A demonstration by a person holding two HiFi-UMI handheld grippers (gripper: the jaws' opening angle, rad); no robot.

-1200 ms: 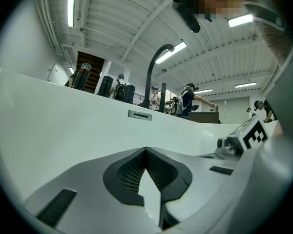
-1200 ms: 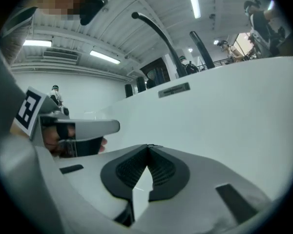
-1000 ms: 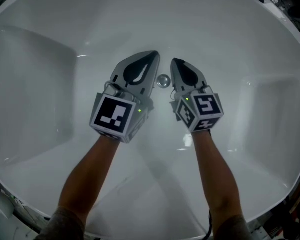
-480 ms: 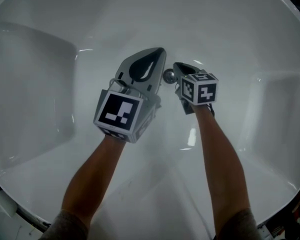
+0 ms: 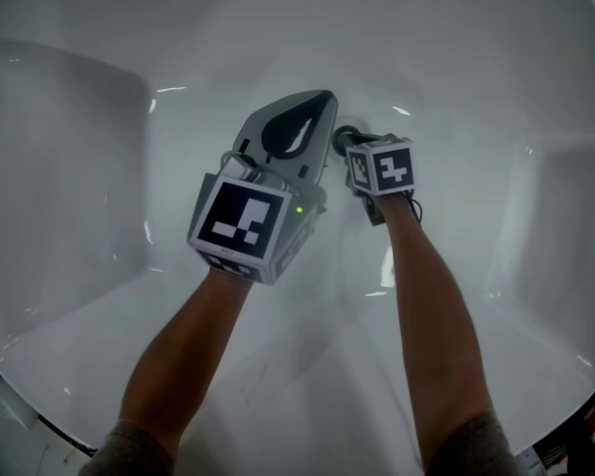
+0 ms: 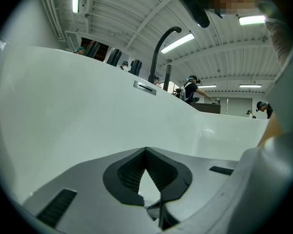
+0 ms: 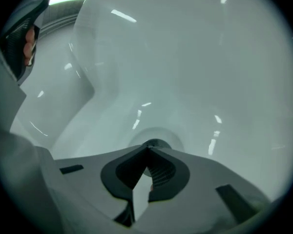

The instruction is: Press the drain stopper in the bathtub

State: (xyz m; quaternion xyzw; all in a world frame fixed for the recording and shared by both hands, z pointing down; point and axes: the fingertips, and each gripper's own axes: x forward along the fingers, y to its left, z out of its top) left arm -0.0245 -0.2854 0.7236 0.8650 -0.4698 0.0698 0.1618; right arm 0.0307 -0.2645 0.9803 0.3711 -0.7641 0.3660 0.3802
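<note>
The right tongs are tipping further down than half a second ago, their clenched, empty tips now covering the drain stopper, which is sitting on the bathtub floor at about 1 o'clock in the head view. The left tongs, likewise clenched on nothing, are hovering just beside the drain stopper's 9 o'clock. They are facing the bathtub wall, with a black faucet rising behind its rim.

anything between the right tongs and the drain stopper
Nothing; the right gripper view shows the shut right tongs with tips right at the drain stopper.
</note>
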